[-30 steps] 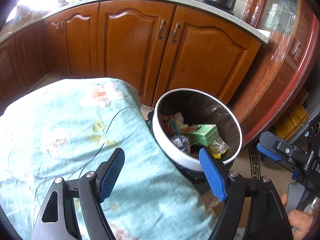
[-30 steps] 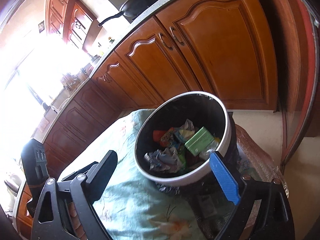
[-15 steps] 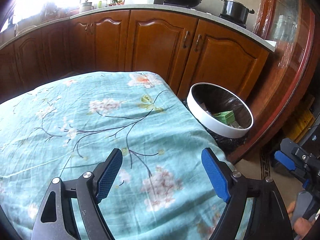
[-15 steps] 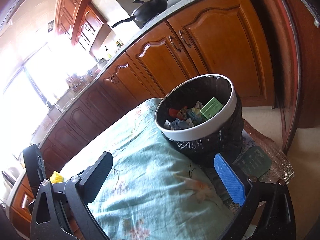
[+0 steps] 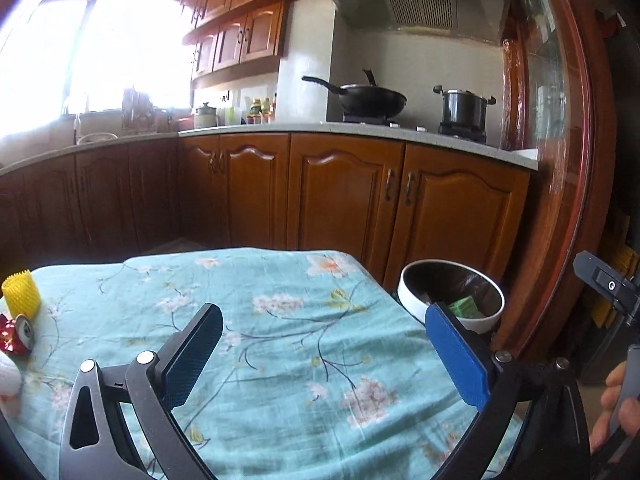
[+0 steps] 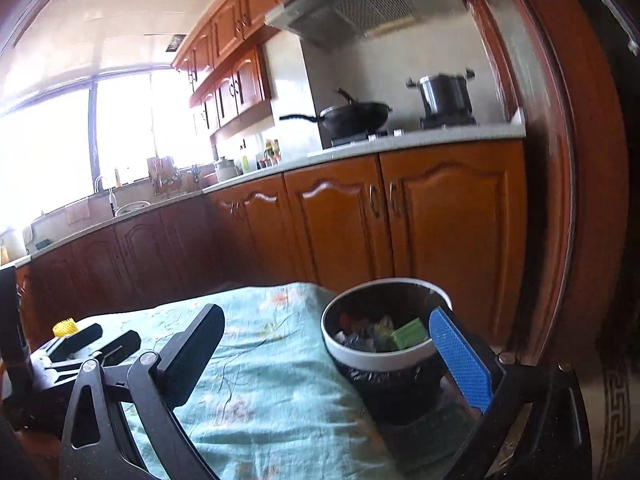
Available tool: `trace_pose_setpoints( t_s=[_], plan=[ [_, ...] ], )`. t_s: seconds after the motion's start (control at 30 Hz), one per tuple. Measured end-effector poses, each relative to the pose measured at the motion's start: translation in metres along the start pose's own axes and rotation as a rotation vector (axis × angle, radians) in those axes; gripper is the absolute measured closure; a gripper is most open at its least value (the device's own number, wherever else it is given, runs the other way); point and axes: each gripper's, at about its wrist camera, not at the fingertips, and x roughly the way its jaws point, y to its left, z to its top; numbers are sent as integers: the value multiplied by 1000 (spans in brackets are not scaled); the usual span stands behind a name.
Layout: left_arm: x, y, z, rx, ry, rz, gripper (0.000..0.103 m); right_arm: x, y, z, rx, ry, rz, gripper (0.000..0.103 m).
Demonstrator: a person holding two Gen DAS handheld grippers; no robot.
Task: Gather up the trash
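Left gripper (image 5: 320,344): jaws spread wide, having just been opening; nothing between them, only the flowered tablecloth (image 5: 280,340) showing in the gap. Blue pads bare.

Right gripper (image 6: 328,344): jaws spread wide, empty; its blue right pad overlaps the near rim of the trash bin (image 6: 384,356) in the picture, contact not determinable.

Trash bin: white-rimmed, black-lined, lower right of both views, just beyond the right edge of the cloth-covered worktop. Holds a green carton (image 6: 408,332) and crumpled wrappers.

Trash still on the worktop, far left of the left wrist view: yellow foam net sleeve (image 5: 21,294) standing upright; crushed red can (image 5: 16,336) just below it; a white item at the frame edge, too cut off to identify.

Edges and room: the cloth's far edge drops off short of the brown lower cabinets (image 5: 340,196); a strip of floor lies between. The middle of the cloth is open. A brown door frame (image 5: 560,200) stands close to the right of the bin.
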Motion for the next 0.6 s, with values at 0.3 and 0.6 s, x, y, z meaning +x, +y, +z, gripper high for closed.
trace_pose_setpoints(
  t_s=[0.3, 0.6],
  plan=[
    [-14, -3, -31, 33, -34, 70, 1, -2, 12, -31, -16, 11, -24, 0],
    [-7, -13, -44, 83, -1, 84, 1, -5, 10, -46, -2, 19, -25, 0]
  ],
)
